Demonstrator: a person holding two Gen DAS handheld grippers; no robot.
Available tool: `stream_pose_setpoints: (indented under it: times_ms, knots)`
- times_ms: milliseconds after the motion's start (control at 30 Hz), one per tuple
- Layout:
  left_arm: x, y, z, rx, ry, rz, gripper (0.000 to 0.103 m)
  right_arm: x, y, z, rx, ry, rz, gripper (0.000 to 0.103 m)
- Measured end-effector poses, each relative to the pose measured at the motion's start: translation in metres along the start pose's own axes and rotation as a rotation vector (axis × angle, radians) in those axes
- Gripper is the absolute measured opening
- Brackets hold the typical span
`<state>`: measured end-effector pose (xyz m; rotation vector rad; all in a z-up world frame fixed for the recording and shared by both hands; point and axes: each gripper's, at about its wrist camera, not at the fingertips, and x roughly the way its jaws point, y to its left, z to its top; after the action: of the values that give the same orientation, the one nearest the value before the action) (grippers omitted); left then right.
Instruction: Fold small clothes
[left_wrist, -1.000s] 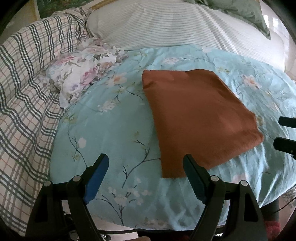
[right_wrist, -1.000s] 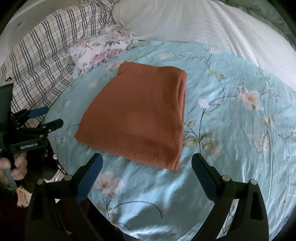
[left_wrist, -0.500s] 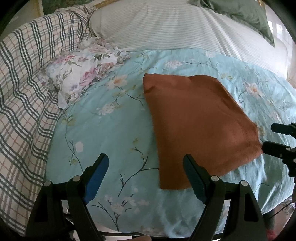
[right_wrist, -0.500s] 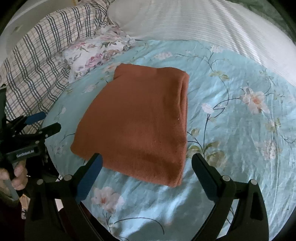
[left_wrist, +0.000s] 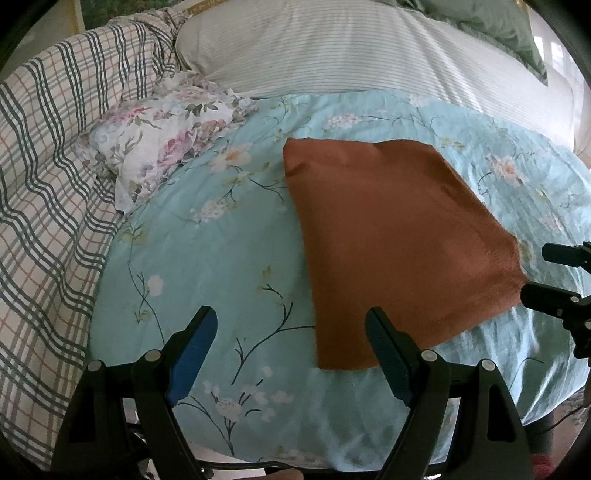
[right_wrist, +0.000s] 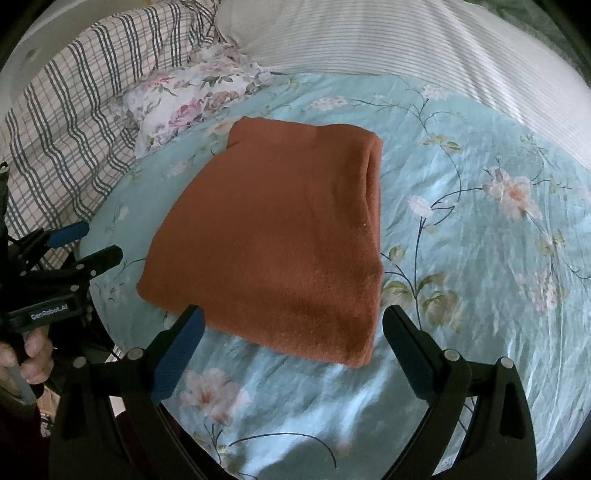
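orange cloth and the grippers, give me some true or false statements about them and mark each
1. The orange cloth lies folded on the blue flowered sheet. True.
2. The right hand-held gripper is shut on the cloth. False: it is open and holds nothing.
3. The left hand-held gripper is open. True.
4. The flowered white cloth lies on top of the orange cloth. False: it lies apart, beside the checked blanket.
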<state>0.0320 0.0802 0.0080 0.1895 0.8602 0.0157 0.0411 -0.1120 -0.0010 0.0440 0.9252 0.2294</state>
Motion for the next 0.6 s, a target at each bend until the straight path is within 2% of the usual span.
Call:
stream_pose_setpoints:
  times_ms: [600]
  knots:
    - [-0.0068, -0.0020, -0.0022, -0.006, -0.003, -0.009, 0.083, -0.0092, 0.0084, -0.0008, -0.002, -0.022, 0.004, 0.097]
